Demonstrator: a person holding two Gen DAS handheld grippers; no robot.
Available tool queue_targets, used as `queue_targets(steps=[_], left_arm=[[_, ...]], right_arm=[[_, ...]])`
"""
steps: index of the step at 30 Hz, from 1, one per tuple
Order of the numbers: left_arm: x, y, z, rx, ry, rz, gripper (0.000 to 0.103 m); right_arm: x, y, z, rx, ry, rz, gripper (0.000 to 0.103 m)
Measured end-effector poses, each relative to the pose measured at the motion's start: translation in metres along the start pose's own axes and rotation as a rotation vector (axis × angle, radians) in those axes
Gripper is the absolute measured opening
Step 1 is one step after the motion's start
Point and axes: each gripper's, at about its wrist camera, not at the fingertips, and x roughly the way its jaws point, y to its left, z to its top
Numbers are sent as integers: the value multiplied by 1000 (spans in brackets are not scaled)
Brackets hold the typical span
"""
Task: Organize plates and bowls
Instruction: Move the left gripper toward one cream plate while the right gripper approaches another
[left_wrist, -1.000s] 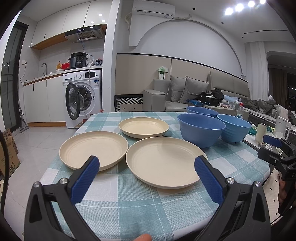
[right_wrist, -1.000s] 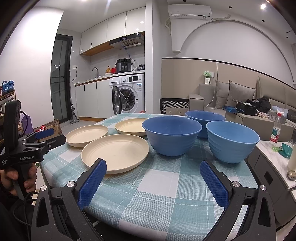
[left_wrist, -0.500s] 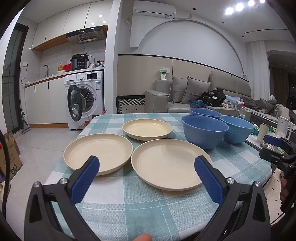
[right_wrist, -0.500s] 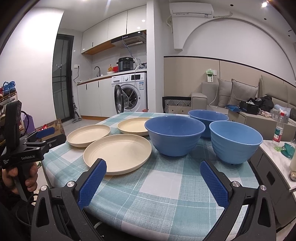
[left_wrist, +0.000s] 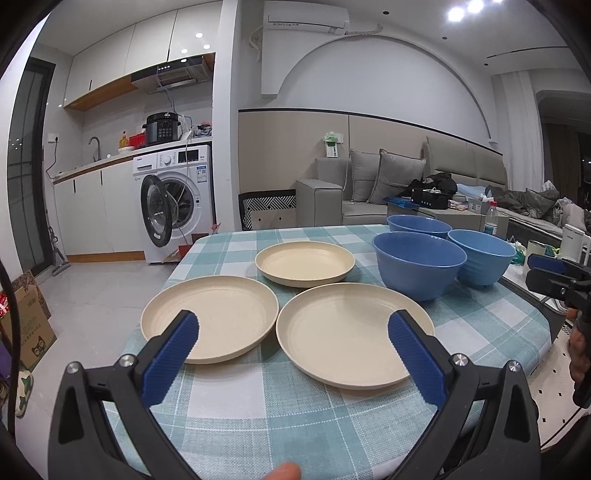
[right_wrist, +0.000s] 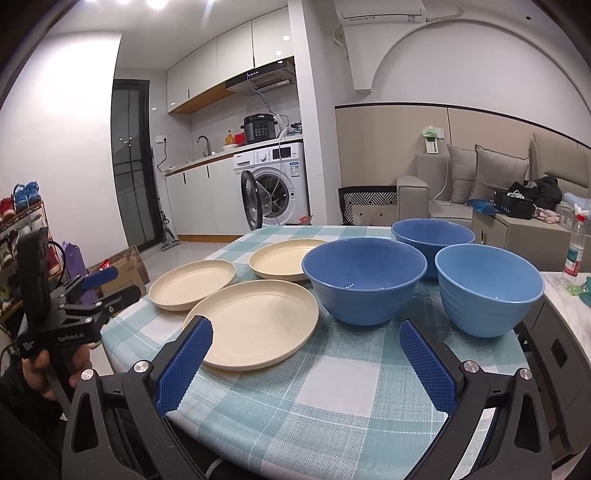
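Both claws are spread wide and hold nothing: the left claw (left_wrist: 291, 332) faces the three cream plates, the right claw (right_wrist: 306, 341) the three blue bowls. All six rest unstacked on the checked desk (right_wrist: 332, 387). Risk: the near plate (left_wrist: 354, 334) lies low and shallow, so a finger may skid under its rim. The near bowl (right_wrist: 364, 278) almost touches its neighbours and may knock them.

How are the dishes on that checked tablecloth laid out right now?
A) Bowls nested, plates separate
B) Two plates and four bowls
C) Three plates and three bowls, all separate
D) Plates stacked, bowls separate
C: three cream plates lie side by side and three blue bowls stand apart on the tablecloth, nothing stacked.
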Motion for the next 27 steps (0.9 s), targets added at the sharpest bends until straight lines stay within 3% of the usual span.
queue_targets(steps=[15,21,27], left_arm=[[7,21,19,-36,-6,82,103],[15,40,27,-99,7,91,103],[25,47,34,-74,36,127,103]], right_arm=[[7,19,33,-81,-21,68,103],[20,30,43,-122,-15,103,103],[34,44,53,-155,-15,129,103]])
